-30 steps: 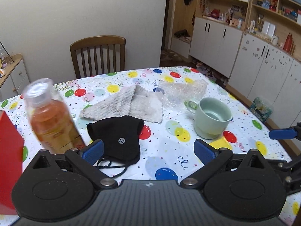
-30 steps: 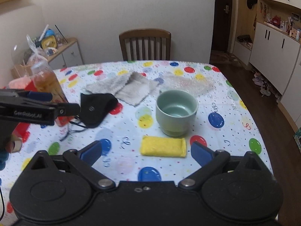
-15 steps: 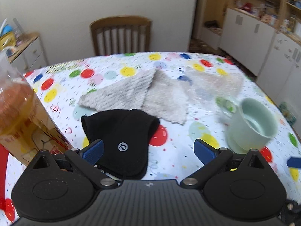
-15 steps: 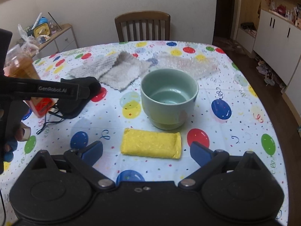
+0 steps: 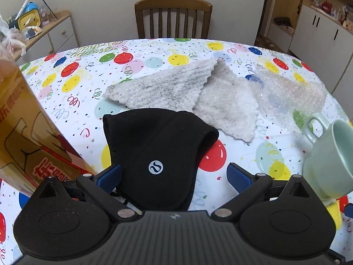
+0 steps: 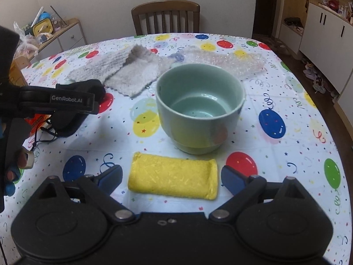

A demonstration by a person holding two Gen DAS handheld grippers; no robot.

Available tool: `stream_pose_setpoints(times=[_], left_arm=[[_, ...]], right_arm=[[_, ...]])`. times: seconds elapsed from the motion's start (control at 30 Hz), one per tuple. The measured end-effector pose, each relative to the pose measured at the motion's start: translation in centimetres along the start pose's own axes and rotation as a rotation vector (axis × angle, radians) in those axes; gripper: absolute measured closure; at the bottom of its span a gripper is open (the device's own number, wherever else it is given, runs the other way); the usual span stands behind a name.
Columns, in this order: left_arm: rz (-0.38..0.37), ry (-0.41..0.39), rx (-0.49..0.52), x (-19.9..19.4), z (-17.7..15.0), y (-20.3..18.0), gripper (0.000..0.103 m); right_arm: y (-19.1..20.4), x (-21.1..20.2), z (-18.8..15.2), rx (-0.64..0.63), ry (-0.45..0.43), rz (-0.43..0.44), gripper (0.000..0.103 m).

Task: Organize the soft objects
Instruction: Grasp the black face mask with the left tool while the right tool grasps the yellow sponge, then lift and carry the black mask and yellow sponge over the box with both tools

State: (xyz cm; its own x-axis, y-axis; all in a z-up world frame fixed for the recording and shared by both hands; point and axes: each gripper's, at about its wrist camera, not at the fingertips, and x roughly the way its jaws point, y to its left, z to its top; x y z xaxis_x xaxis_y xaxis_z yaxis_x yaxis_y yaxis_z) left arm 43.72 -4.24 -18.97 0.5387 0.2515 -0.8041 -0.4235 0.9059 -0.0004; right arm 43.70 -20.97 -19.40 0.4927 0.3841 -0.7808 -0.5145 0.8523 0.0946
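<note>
On a party-print table, two hand-held grippers line up on soft items. At the far left a drink bottle [image 5: 24, 119] with amber liquid stands at about 9 o'clock of the left gripper [image 5: 174, 174], whose blue fingers are spread wide, one at each side of a black face mask [image 5: 158, 154] lying flat at table centre-left. To take it well, the fingers should, by this view, come down astride the mask's thick middle, close on cloth rather than on the thin ear cords trailing at its near edge, and lift clear of the bottle just beside it.

At 12 o'clock of the mask a grey fluffy cloth [image 5: 183, 90] lies folded, touching the mask's far edge; a sheet of bubble wrap [image 5: 289, 95] overlaps it at 2 o'clock. A pale green mug [image 6: 199, 110] stands at 3 o'clock of the mask.

Further right, the right gripper [image 6: 172, 176] is likewise open, its fingers flanking a yellow sponge [image 6: 173, 178] that lies just in front of the mug, at its 6 o'clock. A squeeze across the sponge's short side looks the surer hold.

The balloon tablecloth [image 6: 286, 92] covers a rounded table; a wooden chair [image 6: 165, 17] faces it at 12 o'clock, a cluttered sideboard [image 6: 66, 33] stands at 10 o'clock, white cabinets [image 6: 326, 31] at 2 o'clock.
</note>
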Motion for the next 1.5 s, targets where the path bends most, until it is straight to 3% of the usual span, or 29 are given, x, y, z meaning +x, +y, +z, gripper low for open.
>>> stream_pose_setpoints(times=[0.13,0.2,0.27,0.43,0.53,0.87,1.07,1.27,1.5], left_arm=[[0.005,-0.002,-0.002,0.3,0.0,-0.1,0.002],[0.007,-0.007,-0.005,0.3,0.0,-0.1,0.01],[0.032,-0.008,-0.006,0.3,0.1,0.1,0.028],[0.05,-0.008,-0.02,0.5,0.5,0.9,0.052],[0.055,-0.01,-0.034,0.4,0.5,1.5,0.063],[0.023,0.006,-0.071,0.1,0.7,2.9,0.083],[-0.015,-0.001,-0.076,-0.6,0.5,3.3,0.09],[-0.052,-0.025,-0.04,-2.1,-0.1,3.0,0.09],[-0.112,-0.051,-0.033,-4.4,-0.8,3.3,0.09]], right_arm=[[0.0,0.7,0.0,-0.011,0.008,-0.012,0.008],[0.0,0.8,-0.1,-0.014,0.009,-0.017,0.008],[0.1,1.1,-0.1,-0.021,0.01,-0.018,0.008],[0.3,1.3,-0.2,-0.032,0.009,-0.024,0.009],[0.4,1.4,-0.3,-0.035,0.005,-0.029,0.009],[0.6,1.4,-0.3,-0.069,0.013,-0.036,0.012],[0.6,0.9,-0.2,-0.083,0.003,-0.033,0.019],[0.6,0.3,-0.6,-0.113,-0.003,-0.036,0.022],[-0.1,-1.2,-1.4,-0.054,-0.014,-0.023,0.022]])
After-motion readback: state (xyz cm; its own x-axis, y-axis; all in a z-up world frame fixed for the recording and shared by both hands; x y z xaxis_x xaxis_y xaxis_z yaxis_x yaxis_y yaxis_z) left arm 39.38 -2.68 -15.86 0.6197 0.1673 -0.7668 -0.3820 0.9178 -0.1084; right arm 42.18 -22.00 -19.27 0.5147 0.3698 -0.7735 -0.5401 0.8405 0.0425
